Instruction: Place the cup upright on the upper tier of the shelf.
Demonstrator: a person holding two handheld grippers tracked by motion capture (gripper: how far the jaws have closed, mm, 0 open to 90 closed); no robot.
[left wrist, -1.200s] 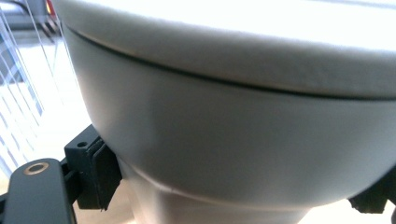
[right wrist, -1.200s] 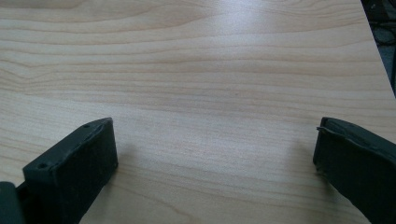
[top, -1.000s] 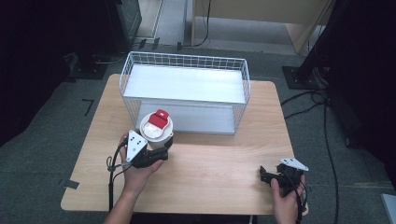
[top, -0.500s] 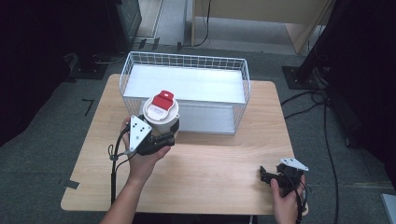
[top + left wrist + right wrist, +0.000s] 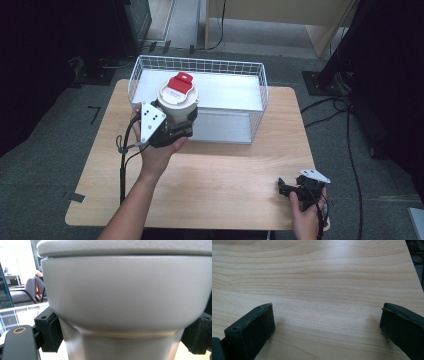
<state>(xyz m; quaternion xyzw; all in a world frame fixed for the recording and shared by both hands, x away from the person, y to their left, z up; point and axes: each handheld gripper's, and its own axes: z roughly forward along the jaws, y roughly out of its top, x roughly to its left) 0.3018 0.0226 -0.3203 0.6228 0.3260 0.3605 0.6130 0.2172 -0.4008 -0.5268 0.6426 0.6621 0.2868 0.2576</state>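
The left gripper (image 5: 176, 131) squeezes a smooth, round grey cup (image 5: 125, 297) with a red flip lid (image 5: 180, 84) between its black jaws, held up just in front of the white wire basket (image 5: 250, 70). The right gripper (image 5: 325, 327) rests wide open, holding nothing, low over the pale wooden table (image 5: 317, 272)

Lab: dark stands (image 5: 345, 55), floor cables (image 5: 350, 150), office chairs (image 5: 27, 291)
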